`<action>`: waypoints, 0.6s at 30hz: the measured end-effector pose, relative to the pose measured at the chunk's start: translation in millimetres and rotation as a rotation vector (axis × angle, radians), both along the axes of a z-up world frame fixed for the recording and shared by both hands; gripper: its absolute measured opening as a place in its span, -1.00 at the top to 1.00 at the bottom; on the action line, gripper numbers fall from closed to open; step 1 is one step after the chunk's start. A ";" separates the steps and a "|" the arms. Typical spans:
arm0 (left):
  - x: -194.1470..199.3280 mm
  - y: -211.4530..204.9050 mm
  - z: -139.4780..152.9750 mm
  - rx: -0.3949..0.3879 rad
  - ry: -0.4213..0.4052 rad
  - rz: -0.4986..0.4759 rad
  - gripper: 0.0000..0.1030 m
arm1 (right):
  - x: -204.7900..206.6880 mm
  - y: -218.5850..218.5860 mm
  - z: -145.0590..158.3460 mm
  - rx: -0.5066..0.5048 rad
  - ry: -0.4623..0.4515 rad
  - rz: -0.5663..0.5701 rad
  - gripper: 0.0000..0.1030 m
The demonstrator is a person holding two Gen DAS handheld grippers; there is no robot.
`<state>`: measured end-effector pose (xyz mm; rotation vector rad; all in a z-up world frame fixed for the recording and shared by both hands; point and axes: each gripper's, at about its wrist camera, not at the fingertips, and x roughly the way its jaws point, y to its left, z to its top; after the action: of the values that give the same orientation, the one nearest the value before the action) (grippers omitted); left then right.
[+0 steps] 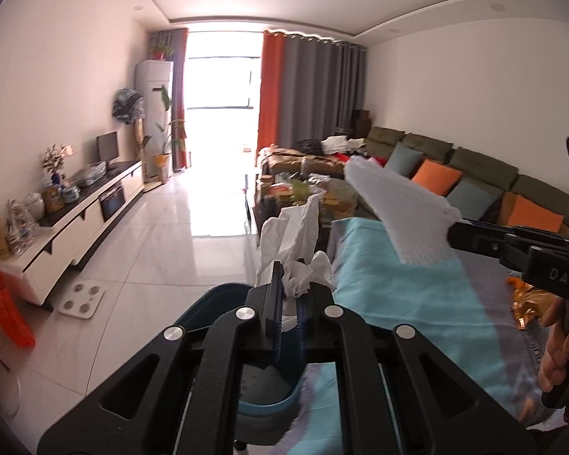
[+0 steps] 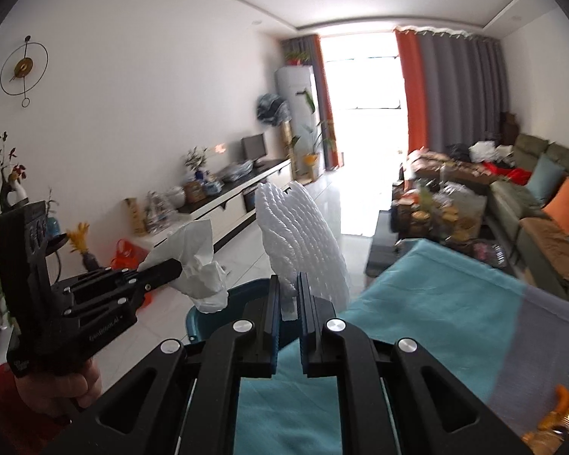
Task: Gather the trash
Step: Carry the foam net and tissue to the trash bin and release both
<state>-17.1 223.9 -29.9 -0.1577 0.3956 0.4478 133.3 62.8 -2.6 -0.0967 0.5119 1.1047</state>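
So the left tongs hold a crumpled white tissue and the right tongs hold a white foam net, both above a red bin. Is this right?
Not quite: the bin is dark blue, as the right wrist view shows. The left tongs do hold the crumpled white tissue, the right tongs the white foam net.

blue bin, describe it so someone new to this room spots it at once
Find the turquoise cloth covering the near surface. At its left edge, low on the white tile floor, sits the blue bin, right under the two held scraps. It is the only dark blue, round-rimmed open container there.
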 end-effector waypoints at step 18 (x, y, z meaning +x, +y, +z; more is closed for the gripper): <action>33.7 57.7 -74.4 -0.125 0.120 0.102 0.87 | 18.3 109.9 -58.0 -0.119 0.247 0.133 0.86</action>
<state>16.6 281.7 -104.3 -0.2746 0.5355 0.5347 151.6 172.7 -60.6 -0.0999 0.8027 1.2230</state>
